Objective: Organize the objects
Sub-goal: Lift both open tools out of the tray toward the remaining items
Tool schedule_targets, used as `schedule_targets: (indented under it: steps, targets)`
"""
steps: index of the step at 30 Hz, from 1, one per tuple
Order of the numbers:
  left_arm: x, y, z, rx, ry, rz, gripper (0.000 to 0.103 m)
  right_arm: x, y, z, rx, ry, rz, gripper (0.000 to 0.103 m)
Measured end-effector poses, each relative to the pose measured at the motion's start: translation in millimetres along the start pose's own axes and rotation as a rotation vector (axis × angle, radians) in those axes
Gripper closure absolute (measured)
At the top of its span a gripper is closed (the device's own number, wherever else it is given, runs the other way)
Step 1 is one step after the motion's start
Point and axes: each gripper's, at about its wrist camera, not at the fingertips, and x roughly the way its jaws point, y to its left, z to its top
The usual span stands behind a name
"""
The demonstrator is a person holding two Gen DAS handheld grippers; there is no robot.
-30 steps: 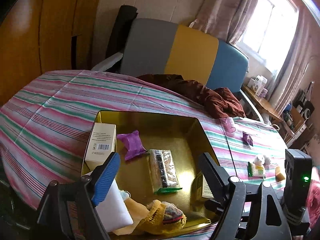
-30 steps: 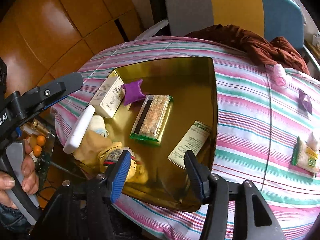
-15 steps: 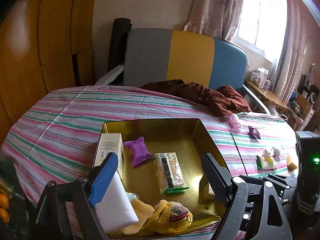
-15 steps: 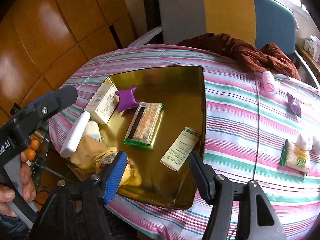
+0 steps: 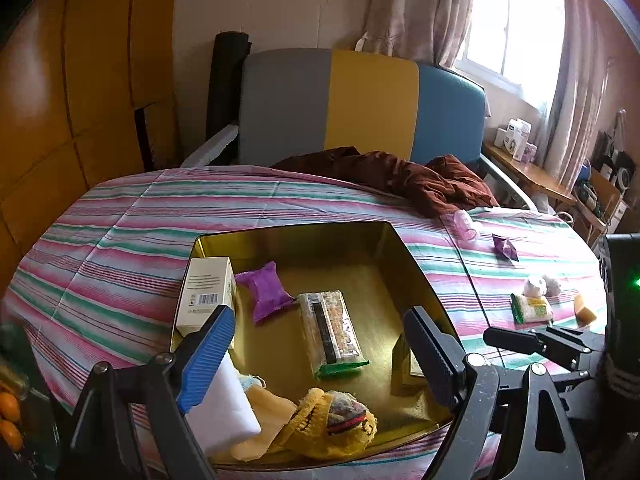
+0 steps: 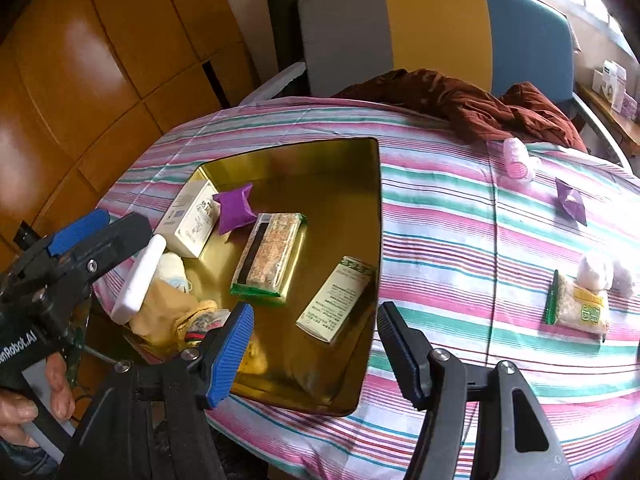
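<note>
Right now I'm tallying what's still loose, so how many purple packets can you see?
2. One purple packet lies in the gold tray, between the white box and the snack bar. The other purple packet lies on the striped cloth. More may be hidden.

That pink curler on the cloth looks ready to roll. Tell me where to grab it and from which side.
Take the pink curler across its middle, coming from above with the right hand-held gripper, pads on its curved sides. It lies on its side on the striped cloth, open end facing the camera, so gripping end-to-end would likely crush or slip.
</note>
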Motion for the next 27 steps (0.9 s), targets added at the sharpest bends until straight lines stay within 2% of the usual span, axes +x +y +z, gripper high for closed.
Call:
schedule_targets:
  steps: [16,27]
  targets:
    - [7.3,-15.3,-4.4,0.045,0.032,-0.013,0.015,-0.6,-29.3,-3.1,0.087,-0.001,-0.031,0.038]
    - [10.8,-26.1,-2.5,0.080,0.040,-0.022,0.015,-12.9,-61.8,4.9,0.122,-0.023,-0.095,0.037]
